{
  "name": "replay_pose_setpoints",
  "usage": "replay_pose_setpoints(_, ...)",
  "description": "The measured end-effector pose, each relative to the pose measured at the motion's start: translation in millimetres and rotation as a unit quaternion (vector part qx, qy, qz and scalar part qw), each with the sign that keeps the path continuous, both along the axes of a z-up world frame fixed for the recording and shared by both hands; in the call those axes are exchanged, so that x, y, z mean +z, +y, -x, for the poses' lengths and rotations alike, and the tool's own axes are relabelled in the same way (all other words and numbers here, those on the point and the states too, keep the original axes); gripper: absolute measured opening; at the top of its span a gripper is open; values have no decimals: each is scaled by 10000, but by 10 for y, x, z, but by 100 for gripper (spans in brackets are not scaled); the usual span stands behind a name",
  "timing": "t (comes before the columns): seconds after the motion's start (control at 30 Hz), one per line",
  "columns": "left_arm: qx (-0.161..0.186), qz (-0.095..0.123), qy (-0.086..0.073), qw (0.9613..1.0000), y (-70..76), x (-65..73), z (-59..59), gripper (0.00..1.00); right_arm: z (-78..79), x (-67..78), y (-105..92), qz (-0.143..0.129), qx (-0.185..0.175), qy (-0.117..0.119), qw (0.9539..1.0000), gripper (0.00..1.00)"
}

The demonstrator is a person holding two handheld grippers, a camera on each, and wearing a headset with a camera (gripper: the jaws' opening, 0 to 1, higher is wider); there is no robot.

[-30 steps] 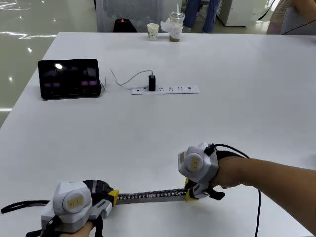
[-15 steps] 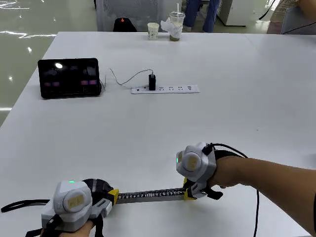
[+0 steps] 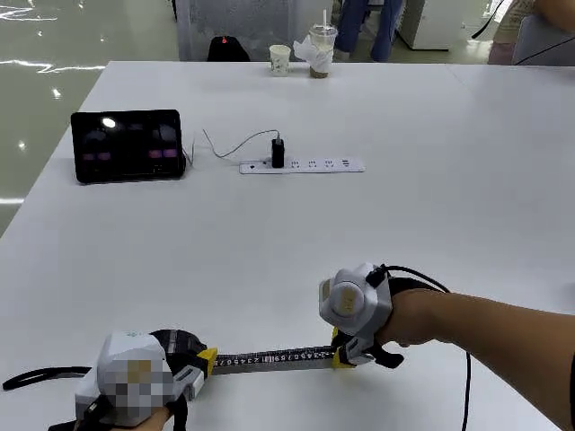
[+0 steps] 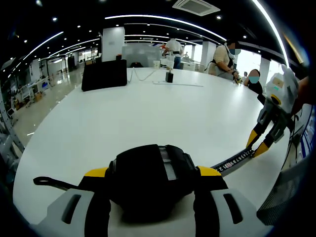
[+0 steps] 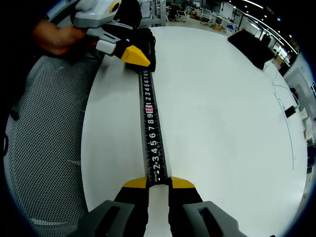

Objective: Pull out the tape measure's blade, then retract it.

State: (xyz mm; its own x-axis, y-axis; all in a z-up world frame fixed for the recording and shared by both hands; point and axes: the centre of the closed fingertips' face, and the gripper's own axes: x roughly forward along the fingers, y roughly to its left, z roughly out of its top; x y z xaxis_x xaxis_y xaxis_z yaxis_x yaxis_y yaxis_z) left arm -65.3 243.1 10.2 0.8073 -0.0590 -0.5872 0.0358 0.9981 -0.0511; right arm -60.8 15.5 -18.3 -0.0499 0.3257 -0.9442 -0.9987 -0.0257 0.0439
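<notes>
While the right gripper [image 5: 158,183] has its yellow-tipped jaws closed tight on the end of the blade [image 5: 150,123], the left gripper [image 4: 153,173] clamps the black case [image 4: 145,180] of the tape measure between its own jaws. In the head view both grippers are low on the white table [image 3: 377,215], near its front edge, the left one at the left. The blade lies flat on the table between them, pulled out a short way, with its numbers facing up. Farther back stand a dark tablet [image 3: 128,145] and a white power strip [image 3: 314,165] with a black plug [image 3: 278,152] in it. At the far edge are two cups [image 3: 279,58].
</notes>
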Motion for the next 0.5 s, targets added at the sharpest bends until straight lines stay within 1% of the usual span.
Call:
replay_pose_setpoints(0.07, -4, 7, 3, 10000, 3, 0, 0, 64, 3, -2, 0, -92, 80, -8, 9999, 11)
replay_pose_setpoints(0.17, -5, 20, 4, 10000, 2, 0, 0, 64, 8, 7, 16, -159, 67, 5, 9999, 11)
replay_pose_setpoints(0.5, -19, 38, 37, 10000, -7, -2, 13, 63, 11, 5, 55, -130, 69, 11, 9999, 11)
